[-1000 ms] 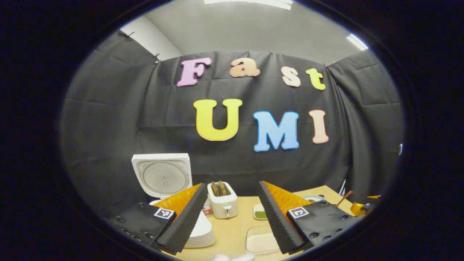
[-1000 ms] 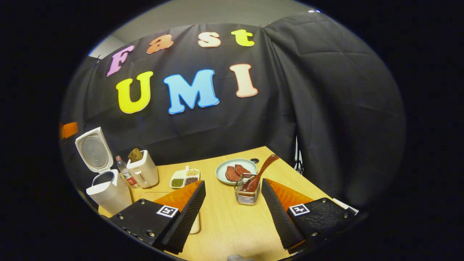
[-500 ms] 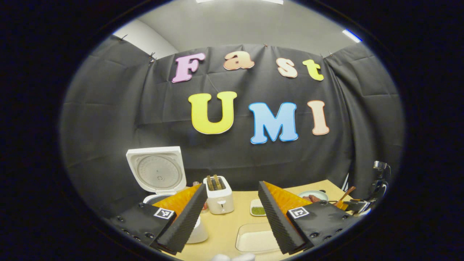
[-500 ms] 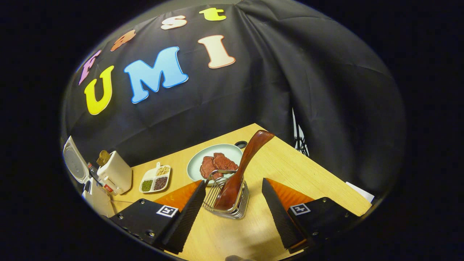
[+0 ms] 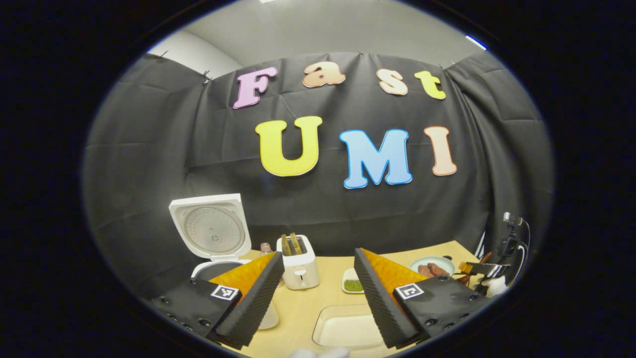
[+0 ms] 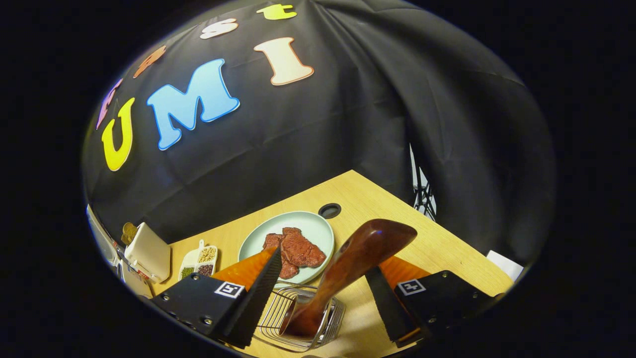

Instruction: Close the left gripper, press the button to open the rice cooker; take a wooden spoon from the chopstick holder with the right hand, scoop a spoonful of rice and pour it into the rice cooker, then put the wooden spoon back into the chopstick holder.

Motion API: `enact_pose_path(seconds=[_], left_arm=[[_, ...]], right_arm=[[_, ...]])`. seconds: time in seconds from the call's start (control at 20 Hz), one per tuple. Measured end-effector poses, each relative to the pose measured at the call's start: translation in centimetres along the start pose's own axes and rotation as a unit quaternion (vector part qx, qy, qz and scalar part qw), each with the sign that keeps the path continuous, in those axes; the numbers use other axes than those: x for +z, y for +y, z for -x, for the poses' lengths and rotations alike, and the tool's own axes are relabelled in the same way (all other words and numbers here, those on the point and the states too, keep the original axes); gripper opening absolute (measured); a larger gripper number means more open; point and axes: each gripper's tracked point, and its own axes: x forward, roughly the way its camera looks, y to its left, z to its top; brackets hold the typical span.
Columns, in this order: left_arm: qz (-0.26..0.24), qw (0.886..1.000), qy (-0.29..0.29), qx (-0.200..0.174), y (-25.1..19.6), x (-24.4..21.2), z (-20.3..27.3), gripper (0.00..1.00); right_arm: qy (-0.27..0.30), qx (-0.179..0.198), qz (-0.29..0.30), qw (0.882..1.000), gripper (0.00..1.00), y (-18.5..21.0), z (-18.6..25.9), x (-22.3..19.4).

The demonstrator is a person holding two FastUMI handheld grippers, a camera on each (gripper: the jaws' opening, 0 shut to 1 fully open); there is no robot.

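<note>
**Right tongs straddle the spoon handle, cooker lid up**

Plenty is hidden here. In the right gripper view the wooden spoon [image 6: 348, 268] leans up out of the wire chopstick holder [image 6: 298, 323], its bowl buried down in the wires and hard to make out, and the holder's near edge is cut off at the bottom. The spoon's handle crosses in front of the right finger, so I cannot tell whether it touches that finger. Far left in this view, the toaster [image 6: 147, 252] sits right at the edge.

Containers now. The pale green plate [image 6: 310, 228] carries reddish slices of meat [image 6: 298, 250]; the left finger covers the plate's near rim. The small divided dish [image 6: 198, 258] holds green, pale and dark grains, each in its own section. In the left gripper view the white rice cooker [image 5: 211, 233] stands with its lid upright and open, its pot largely masked by the left finger. An empty white tray [image 5: 343, 330] lies on the bench [image 5: 323, 298] between the fingers, with slices poking up from the toaster behind.

The right tongs [image 6: 325, 298] are wide apart, the spoon handle between the fingers, not clamped. The left tongs [image 5: 318, 293] are wide apart too, holding nothing, hovering above the bench. At the far right of the left gripper view the other gripper is small and blurred.
</note>
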Motion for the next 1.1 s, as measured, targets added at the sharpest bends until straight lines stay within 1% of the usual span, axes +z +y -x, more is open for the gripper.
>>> enact_pose_path(seconds=[0.05, 0.1, 0.25, 0.3, 0.35, 0.4, 0.65, 0.8, 0.95, 1.1], left_arm=[[-0.001, 1.000, 0.001, -0.001, 0.0, -0.4, 0.2, 0.96], [-0.003, 1.000, 0.002, -0.001, 0.0, -0.3, 0.2, 0.96], [-0.005, 1.000, 0.003, -0.005, -0.3, -0.6, -0.3, 0.98], [-0.005, 1.000, 0.005, -0.004, -0.3, -0.6, -0.4, 0.99], [-0.005, 1.000, 0.005, -0.005, -0.3, -0.5, -0.7, 0.99], [-0.004, 1.000, 0.005, -0.004, -0.2, -0.5, -0.8, 0.97], [-0.007, 1.000, 0.000, 0.001, 1.1, -0.1, -1.0, 0.97], [-0.007, 1.000, -0.008, 0.007, 2.7, 0.4, -0.6, 0.96], [-0.008, 1.000, -0.013, 0.010, 4.6, 0.5, -0.2, 0.96], [-0.001, 1.000, -0.015, 0.017, 7.0, 0.5, 0.1, 0.96]], right_arm=[[0.002, 0.002, 0.001, 1.000, 0.96, -0.1, -0.1, 0.0], [0.005, 0.003, -0.002, 1.000, 0.87, -0.1, -0.1, 0.0], [0.009, 0.009, -0.021, 1.000, 0.31, -0.1, -0.1, 0.1], [0.015, 0.020, -0.030, 0.999, 0.23, 0.4, 0.4, 0.2], [0.016, 0.015, -0.031, 0.999, 0.23, 0.4, 0.1, 0.2], [0.015, 0.016, -0.025, 0.999, 0.17, 0.5, 0.2, 0.2], [0.001, 0.004, -0.004, 1.000, 0.17, 1.2, 1.0, 1.1], [-0.036, 0.005, 0.067, 0.997, 0.17, 3.0, 2.9, 4.2], [-0.074, 0.007, 0.103, 0.992, 0.17, 5.7, 5.9, 8.7], [-0.109, 0.020, 0.130, 0.985, 0.17, 9.5, 9.1, 12.9]])
